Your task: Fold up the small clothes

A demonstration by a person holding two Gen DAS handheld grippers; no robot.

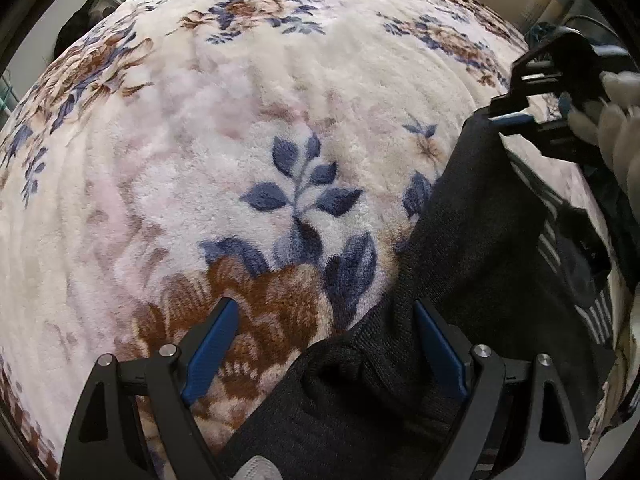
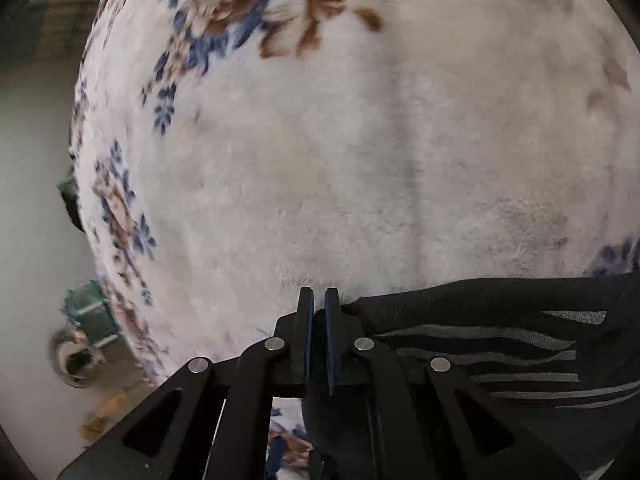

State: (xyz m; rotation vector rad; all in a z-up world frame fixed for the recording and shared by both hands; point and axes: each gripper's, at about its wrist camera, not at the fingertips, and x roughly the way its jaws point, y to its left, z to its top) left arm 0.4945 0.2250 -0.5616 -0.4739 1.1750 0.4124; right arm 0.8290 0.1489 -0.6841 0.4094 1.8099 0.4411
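Our left gripper (image 1: 324,340) sits with jaws spread wide, hovering low over the near end of the dark garment (image 1: 472,280), nothing pinched between its blue pads (image 1: 212,348). Our right gripper (image 2: 319,300) is clamped tight on an edge of that same dark garment (image 2: 500,344), lifting it so the cloth runs taut from the floral fleece blanket (image 1: 240,120) up to the jaws. Grey stripes (image 2: 532,356) show on the lifted part, a white-gloved hand (image 1: 616,120) holds the right tool.
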